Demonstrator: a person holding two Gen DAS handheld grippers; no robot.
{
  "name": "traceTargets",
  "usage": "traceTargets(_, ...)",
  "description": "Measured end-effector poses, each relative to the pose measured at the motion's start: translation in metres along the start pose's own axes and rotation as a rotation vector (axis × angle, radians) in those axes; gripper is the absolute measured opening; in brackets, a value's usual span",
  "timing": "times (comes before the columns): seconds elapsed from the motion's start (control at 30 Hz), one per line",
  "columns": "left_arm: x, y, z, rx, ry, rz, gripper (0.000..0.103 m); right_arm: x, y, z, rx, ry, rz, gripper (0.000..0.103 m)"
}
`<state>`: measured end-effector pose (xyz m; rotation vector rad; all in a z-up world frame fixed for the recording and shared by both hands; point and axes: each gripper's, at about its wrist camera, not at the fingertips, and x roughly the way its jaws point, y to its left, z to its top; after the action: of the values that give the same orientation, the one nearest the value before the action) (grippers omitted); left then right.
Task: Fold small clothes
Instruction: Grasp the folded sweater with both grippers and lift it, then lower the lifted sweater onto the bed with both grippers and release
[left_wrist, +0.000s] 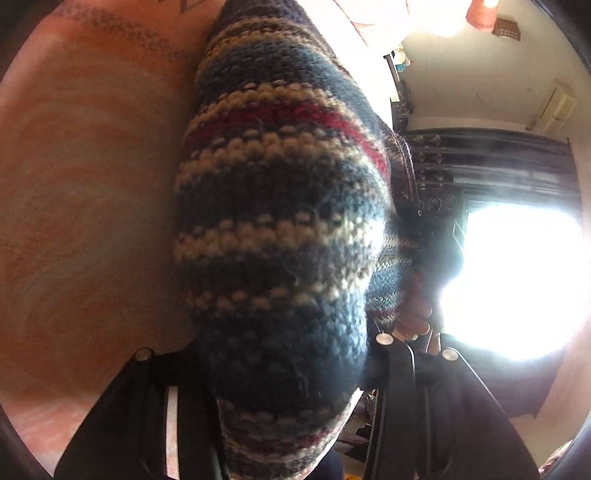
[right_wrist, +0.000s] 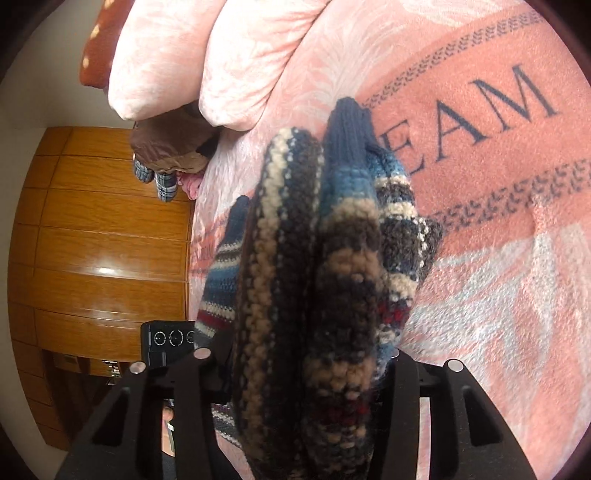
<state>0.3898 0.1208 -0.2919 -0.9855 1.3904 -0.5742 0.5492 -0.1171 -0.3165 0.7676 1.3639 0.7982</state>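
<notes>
A small striped knit sweater (left_wrist: 280, 221), in navy, cream, teal and red bands, fills the middle of the left wrist view. It runs down between the black fingers of my left gripper (left_wrist: 291, 373), which is shut on it. The same sweater (right_wrist: 325, 258) hangs bunched in thick folds in the right wrist view, and my right gripper (right_wrist: 306, 369) is shut on it too. The fingertips of both grippers are hidden by the wool. A navy ribbed cuff (right_wrist: 347, 125) sticks up at the sweater's far end. The garment is lifted off the pink blanket (right_wrist: 498, 295).
The pink blanket (left_wrist: 81, 184) carries dark printed letters (right_wrist: 480, 107). Pink pillows (right_wrist: 207, 59) and a brown garment with plaid cuffs (right_wrist: 166, 158) lie at its far end. A wooden wardrobe (right_wrist: 103, 236) stands beside the bed. A hand (left_wrist: 413, 321) shows before a bright window (left_wrist: 517, 280).
</notes>
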Motion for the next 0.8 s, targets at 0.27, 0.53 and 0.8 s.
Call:
traceTargets(0.27, -0.064, -0.022, -0.048, 0.082, -0.005, 0.041, 0.038, 0.008, 0.055, -0.061, -0.005, -0.001, 0.063, 0.046)
traceTargets(0.53, -0.114, 0.046, -0.165, 0.016, -0.017, 0.083, 0.049, 0.087, 0.065, -0.175, -0.02, 0.133, 0.082, 0.053)
traceTargets(0.8, -0.149, 0.059, -0.207, -0.041, -0.248, 0.336, 0.086, 0.021, 0.058, -0.207, -0.021, -0.073, -0.081, 0.081)
